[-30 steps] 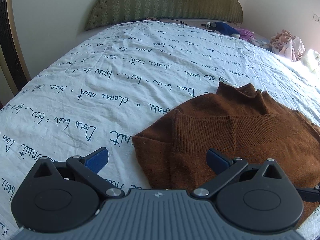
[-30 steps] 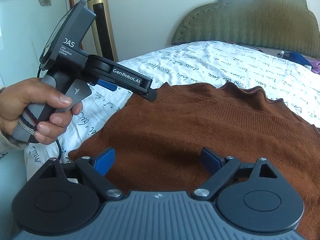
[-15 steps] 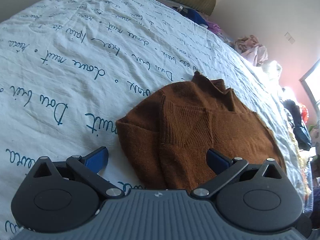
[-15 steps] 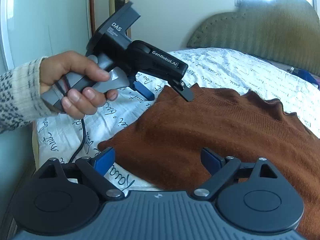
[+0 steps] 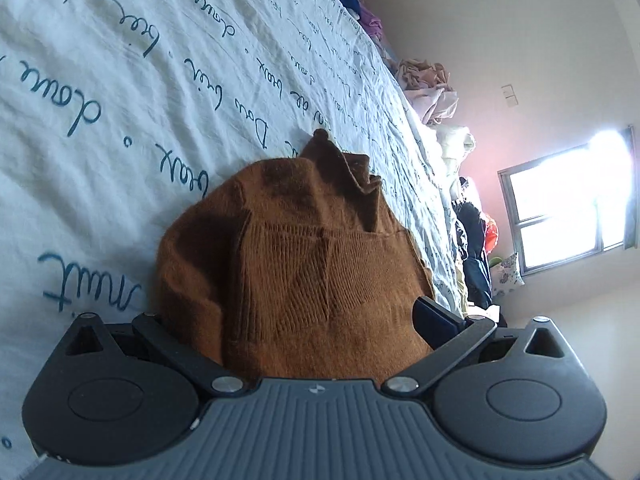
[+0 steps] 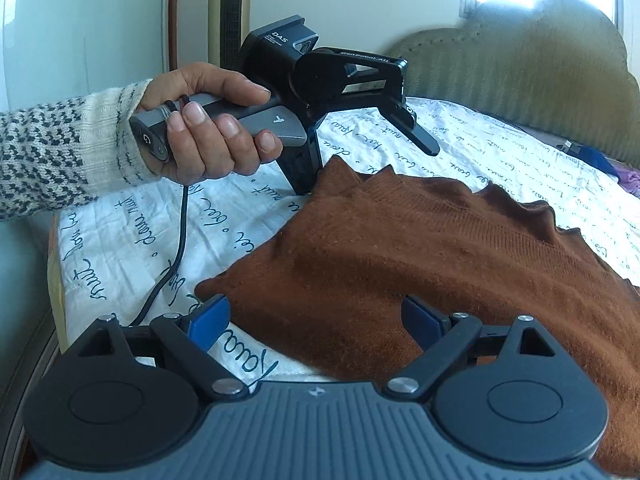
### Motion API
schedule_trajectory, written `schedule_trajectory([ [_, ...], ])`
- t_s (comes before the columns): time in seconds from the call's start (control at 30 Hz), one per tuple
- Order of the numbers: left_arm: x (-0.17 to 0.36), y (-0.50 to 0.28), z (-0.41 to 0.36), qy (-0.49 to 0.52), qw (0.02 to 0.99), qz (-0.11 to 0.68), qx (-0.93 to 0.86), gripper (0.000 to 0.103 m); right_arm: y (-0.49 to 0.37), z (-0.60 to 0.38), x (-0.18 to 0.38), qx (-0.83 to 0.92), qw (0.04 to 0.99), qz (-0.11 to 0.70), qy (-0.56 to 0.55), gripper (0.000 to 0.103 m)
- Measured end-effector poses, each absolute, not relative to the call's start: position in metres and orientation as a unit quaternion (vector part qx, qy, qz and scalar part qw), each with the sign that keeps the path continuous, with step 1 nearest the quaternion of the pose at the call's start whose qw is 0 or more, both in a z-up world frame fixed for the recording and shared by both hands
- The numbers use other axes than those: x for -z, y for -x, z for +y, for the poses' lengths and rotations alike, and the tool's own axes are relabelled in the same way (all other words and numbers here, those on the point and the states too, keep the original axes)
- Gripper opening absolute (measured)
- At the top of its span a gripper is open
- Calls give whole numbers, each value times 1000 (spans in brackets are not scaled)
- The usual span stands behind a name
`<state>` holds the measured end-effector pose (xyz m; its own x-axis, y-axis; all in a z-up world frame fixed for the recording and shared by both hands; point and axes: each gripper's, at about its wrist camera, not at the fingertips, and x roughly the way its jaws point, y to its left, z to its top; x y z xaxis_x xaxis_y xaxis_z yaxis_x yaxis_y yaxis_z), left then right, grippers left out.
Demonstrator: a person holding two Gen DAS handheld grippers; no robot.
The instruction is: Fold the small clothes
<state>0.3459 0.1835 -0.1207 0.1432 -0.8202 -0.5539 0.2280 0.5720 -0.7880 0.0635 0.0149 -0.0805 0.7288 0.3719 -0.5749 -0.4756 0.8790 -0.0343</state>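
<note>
The brown sweater [image 6: 420, 248] lies partly folded on the bed [image 5: 140, 80]. The left tool [image 5: 304, 312], jaws wide, straddles its left edge, probably to pinch it for the next fold; it has rolled sideways and closed in since 1 second ago. The right tool [image 6: 316, 316] hovers open over the near hem.

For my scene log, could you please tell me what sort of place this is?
Most likely a home bedroom: a bed with a script-printed bedsheet, a padded green headboard, and piles of clothes along the far side.
</note>
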Motion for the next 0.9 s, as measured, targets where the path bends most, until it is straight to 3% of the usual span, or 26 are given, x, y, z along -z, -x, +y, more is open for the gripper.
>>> schedule_trajectory([
  [0.1, 120, -358, 170, 247, 709, 544, 375, 97, -61, 23, 81, -234, 923, 284, 109, 93],
  [0.17, 117, -363, 163, 214, 712, 551, 380, 81, -53, 35, 81, -245, 919, 267, 156, 93],
  [0.23, 121, -370, 162, 202, 704, 571, 370, 36, -40, 50, 85, -248, 913, 245, 213, 93],
  [0.33, 133, -378, 171, 218, 694, 586, 358, 14, -25, 65, 90, -248, 908, 198, 272, 93],
  [0.63, 142, -388, 174, 249, 682, 593, 348, 14, -34, 74, 99, -210, 899, 167, 346, 89],
  [0.77, 145, -390, 179, 283, 667, 591, 355, 38, -39, 93, 113, -184, 884, 144, 406, 89],
  [0.83, 142, -387, 179, 297, 659, 583, 370, 67, -45, 93, 110, -195, 884, 156, 395, 86],
  [0.87, 138, -386, 178, 296, 665, 577, 371, 70, -47, 91, 107, -194, 889, 159, 382, 77],
  [0.9, 134, -384, 175, 289, 674, 571, 370, 71, -51, 90, 104, -187, 894, 176, 367, 31],
])
